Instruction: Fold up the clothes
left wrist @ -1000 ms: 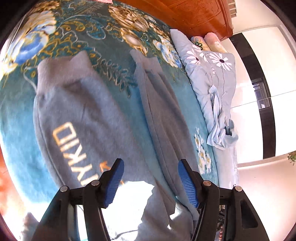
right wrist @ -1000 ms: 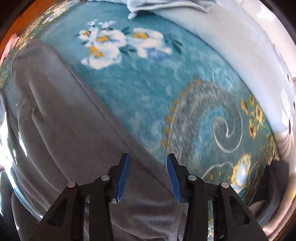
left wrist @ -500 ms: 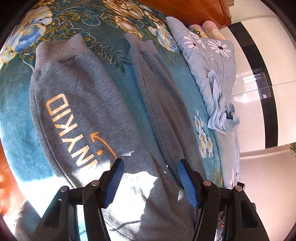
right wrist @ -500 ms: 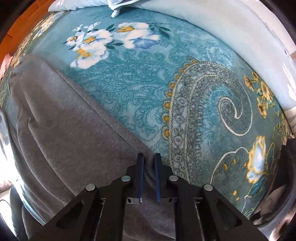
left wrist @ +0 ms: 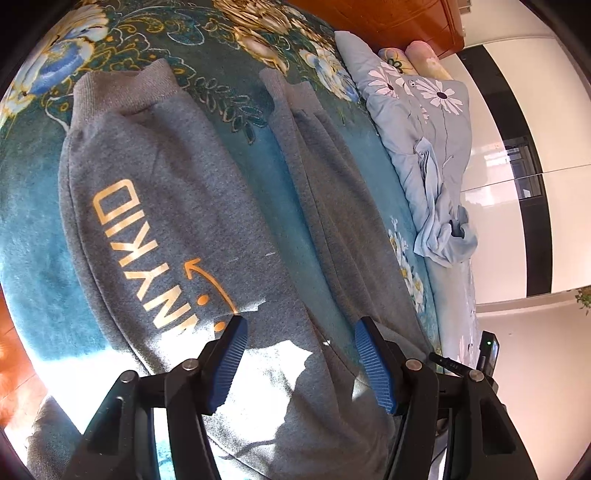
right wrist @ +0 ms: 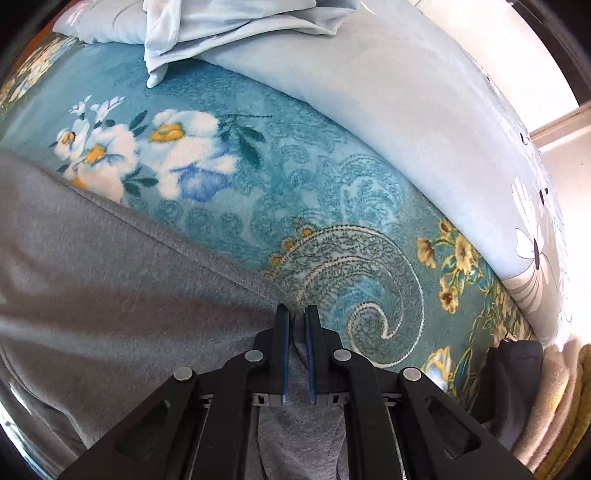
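Trousers: grey sweatpants (left wrist: 177, 206) lie spread on the blanket, legs stretching away from the left camera, ribbed cuffs at the far end
Print: gold lettering and an arrow run along the left leg
Right leg: narrower, creased lengthwise, lies apart from the left leg with a strip of blanket between them
Blanket: teal with flowers and paisley (right wrist: 332, 229), covers the bed under the trousers
Left gripper: (left wrist: 299, 360) jaws spread wide above the upper part of the trousers, nothing between the pads; whether the tips touch the cloth I cannot tell
Right gripper: (right wrist: 296, 347) jaws nearly together and just easing apart, a fold of the grey fabric pinched between the blue pads at the trousers' edge, where cloth meets blanket
Quilt: pale blue with daisies (left wrist: 424, 122), bunched along the far side of the bed beside the blanket
Headboard: reddish wood (left wrist: 388, 18) behind the blanket
Sunlight: a bright patch falls across the trousers near the left gripper
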Demonstrator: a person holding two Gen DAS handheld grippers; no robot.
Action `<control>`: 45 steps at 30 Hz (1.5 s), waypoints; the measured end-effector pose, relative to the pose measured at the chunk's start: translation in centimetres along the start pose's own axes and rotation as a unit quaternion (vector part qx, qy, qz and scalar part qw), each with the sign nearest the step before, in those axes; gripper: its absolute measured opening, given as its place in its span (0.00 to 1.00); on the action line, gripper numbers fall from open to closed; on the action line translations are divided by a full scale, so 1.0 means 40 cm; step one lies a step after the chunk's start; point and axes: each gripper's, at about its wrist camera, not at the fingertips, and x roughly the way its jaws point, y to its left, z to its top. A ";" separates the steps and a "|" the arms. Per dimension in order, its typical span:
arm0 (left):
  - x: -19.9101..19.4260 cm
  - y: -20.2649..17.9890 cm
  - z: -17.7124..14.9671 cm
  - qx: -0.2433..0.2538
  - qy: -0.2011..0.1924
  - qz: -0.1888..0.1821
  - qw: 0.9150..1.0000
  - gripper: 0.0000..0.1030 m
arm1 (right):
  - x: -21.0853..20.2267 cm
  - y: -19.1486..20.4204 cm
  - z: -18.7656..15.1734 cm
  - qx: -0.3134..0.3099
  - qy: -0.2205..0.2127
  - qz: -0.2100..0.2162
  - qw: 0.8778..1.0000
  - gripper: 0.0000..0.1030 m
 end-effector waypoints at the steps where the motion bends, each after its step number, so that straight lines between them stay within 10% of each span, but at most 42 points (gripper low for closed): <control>1: 0.000 -0.004 -0.002 0.003 0.002 -0.001 1.000 0.63 | -0.021 -0.019 -0.009 0.017 -0.007 0.018 1.000 0.23; 3: -0.001 -0.013 -0.005 0.006 0.004 -0.006 1.000 0.63 | -0.071 -0.070 -0.036 0.062 -0.029 0.057 0.996 0.44; 12: -0.002 -0.045 -0.028 0.019 0.011 -0.004 1.000 0.63 | -0.028 -0.386 -0.323 0.297 -0.007 0.133 0.946 0.44; 22: 0.006 -0.062 -0.039 0.026 0.020 0.002 0.999 0.63 | 0.042 -0.402 -0.424 0.370 -0.022 0.236 0.898 0.44; 26: 0.019 -0.063 -0.039 0.026 0.023 0.004 0.999 0.63 | 0.007 -0.381 -0.415 0.351 -0.061 0.244 0.902 0.38; 29: 0.030 -0.061 -0.041 0.024 0.033 0.000 0.999 0.63 | 0.002 -0.371 -0.412 0.349 -0.061 0.230 0.906 0.07; 37: 0.027 -0.057 -0.036 0.026 0.026 0.001 0.999 0.63 | -0.052 -0.371 -0.365 0.320 -0.077 0.104 0.939 0.03; 40: 0.026 -0.052 -0.031 0.025 0.027 0.001 0.999 0.63 | -0.047 -0.444 -0.368 0.371 -0.073 0.069 0.923 0.03; 45: -0.003 -0.039 -0.017 0.020 0.020 0.003 1.000 0.63 | -0.055 -0.434 -0.365 0.357 -0.069 0.014 0.931 0.03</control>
